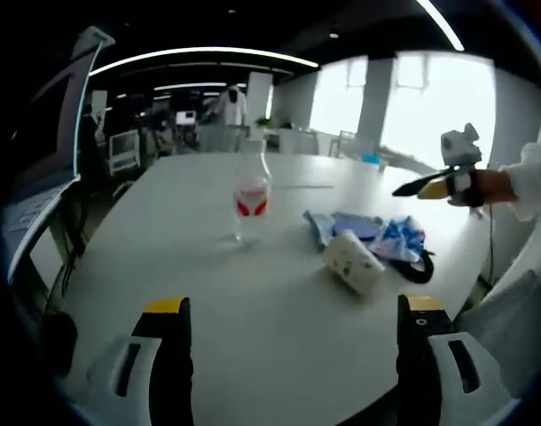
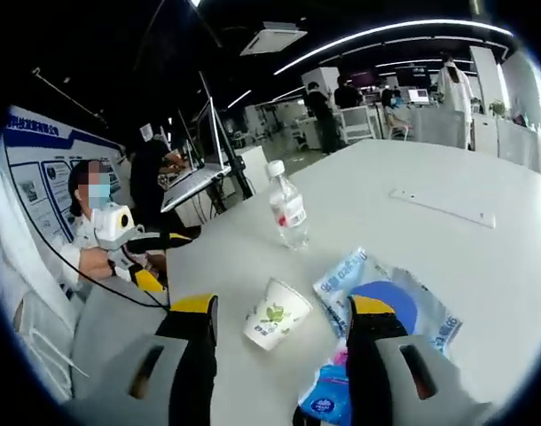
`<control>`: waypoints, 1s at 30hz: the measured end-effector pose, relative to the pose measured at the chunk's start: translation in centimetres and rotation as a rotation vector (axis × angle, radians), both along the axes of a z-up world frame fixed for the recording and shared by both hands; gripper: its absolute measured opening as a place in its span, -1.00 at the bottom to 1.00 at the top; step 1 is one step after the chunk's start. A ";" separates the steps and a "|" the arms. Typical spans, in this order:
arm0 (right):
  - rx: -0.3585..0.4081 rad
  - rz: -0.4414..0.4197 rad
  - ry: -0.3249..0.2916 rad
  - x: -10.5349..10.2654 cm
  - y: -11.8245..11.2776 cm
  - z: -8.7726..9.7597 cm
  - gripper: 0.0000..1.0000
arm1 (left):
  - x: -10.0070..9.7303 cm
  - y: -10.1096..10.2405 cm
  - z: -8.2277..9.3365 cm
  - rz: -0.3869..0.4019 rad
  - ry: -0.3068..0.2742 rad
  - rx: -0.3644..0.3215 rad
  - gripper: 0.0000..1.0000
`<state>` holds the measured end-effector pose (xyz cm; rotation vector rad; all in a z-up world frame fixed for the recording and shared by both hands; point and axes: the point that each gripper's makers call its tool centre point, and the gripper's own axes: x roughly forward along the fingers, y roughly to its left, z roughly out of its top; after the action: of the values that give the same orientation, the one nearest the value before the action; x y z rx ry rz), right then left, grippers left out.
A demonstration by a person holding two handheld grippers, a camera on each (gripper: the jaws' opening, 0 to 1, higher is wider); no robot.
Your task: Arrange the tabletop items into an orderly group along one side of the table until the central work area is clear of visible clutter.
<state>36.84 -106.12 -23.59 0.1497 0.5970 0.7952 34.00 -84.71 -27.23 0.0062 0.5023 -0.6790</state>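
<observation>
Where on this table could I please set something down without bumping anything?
The white tabletop is bare left of the clear plastic water bottle and beyond it. It is crowded where the tipped white paper cup lies against the blue-and-white plastic packets.

Open-plan office: desks, monitors (image 2: pixel 419 94)

White table (image 1: pixel 279 337), monitor on stand (image 2: pixel 199 151), wall poster (image 2: pixel 40 173)
</observation>
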 end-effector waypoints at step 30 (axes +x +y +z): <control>-0.127 0.274 0.171 3.6 6.7 -5.9 -0.03 | -0.3 0.1 -0.4 0.022 0.023 -0.033 0.78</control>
<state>40.44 -99.44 -29.50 0.0183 0.8395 1.0126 33.67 -84.63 -27.61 -0.0381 0.5126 -0.6666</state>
